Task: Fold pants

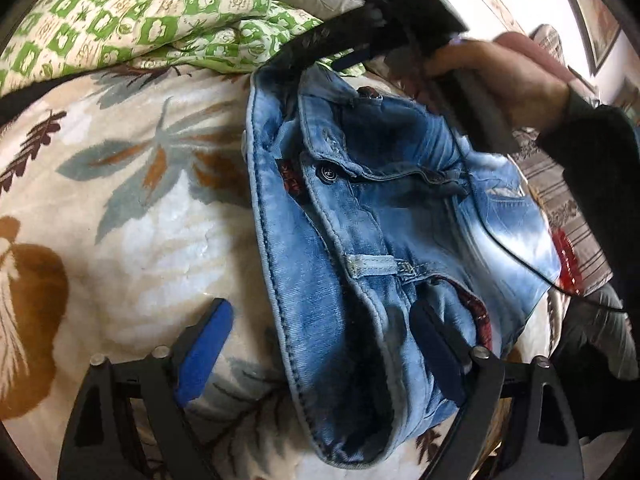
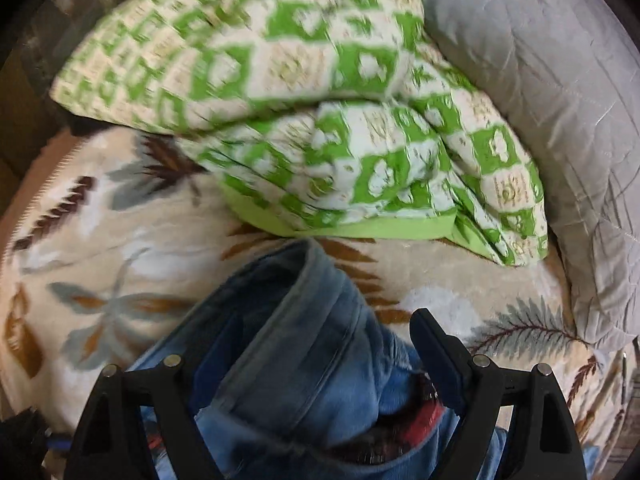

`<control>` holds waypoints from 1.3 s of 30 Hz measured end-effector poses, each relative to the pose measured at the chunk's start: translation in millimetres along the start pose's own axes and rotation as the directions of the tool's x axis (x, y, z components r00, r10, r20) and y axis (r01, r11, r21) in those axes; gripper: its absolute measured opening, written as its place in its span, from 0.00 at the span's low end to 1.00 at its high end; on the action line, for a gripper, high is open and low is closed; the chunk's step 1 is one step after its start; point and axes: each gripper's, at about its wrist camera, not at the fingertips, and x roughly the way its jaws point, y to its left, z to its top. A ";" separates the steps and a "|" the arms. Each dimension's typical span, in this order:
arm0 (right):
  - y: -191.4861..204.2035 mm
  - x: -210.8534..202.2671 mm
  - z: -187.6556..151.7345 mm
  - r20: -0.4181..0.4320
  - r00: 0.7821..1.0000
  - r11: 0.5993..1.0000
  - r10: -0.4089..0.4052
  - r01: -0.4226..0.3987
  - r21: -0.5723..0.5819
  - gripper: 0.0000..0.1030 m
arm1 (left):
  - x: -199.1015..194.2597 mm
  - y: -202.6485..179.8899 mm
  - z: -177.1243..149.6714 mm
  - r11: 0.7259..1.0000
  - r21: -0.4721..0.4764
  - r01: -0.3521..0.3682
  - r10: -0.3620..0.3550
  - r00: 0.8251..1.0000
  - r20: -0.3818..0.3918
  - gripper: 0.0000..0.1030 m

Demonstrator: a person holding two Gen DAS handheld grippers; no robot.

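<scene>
Light blue jeans (image 1: 360, 220) lie bunched on a cream blanket with a leaf pattern (image 1: 120, 200), waistband and button facing up. My left gripper (image 1: 320, 344) straddles the near folded edge. Its right finger (image 1: 436, 352) rests against the denim, while the blue left pad (image 1: 204, 352) stands clear of it over the blanket, so the jaws are open. A hand (image 1: 500, 80) holds my right gripper (image 1: 360, 40) over the jeans' far end. In the right wrist view that gripper (image 2: 320, 332) stands wide, a roll of jeans (image 2: 312, 360) bulging between its fingers and covering most of the left one.
A green-and-white checked quilt (image 2: 320, 100) is heaped at the back of the blanket (image 2: 100, 260), with a grey quilted cover (image 2: 540, 100) to its right. A striped cloth (image 1: 568, 208) lies right of the jeans, and a thin black cable (image 1: 512, 256) crosses them.
</scene>
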 end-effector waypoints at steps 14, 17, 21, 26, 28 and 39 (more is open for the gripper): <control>16.5 -70.3 22.7 0.259 0.966 0.999 0.014 -0.005 -0.033 0.22 | -80.9 -13.3 -5.9 0.998 0.042 0.044 -0.051 0.983 0.177 0.09; 44.5 -90.2 33.3 0.355 0.933 0.996 0.052 -0.025 -0.080 0.22 | -109.5 -3.3 -16.2 0.999 0.007 0.034 -0.035 0.972 0.233 0.09; 86.9 -61.6 49.0 0.292 0.955 0.995 0.052 -0.025 -0.098 0.22 | -103.9 19.6 -30.4 0.997 -0.080 -0.020 0.033 0.985 0.172 0.09; 118.7 5.7 41.3 0.133 0.991 0.996 -0.008 0.019 -0.085 0.28 | -57.7 47.0 -44.9 0.982 -0.147 -0.116 0.116 0.993 -0.013 0.10; 119.8 25.3 37.4 0.082 0.996 0.996 -0.026 0.033 -0.082 0.41 | -51.4 48.9 -47.8 0.980 -0.150 -0.128 0.127 0.992 -0.015 0.14; 31.2 -92.0 26.5 0.266 0.953 0.984 0.144 -0.167 0.064 0.98 | -109.0 33.1 -49.0 0.959 -0.191 -0.208 0.224 0.972 0.068 1.00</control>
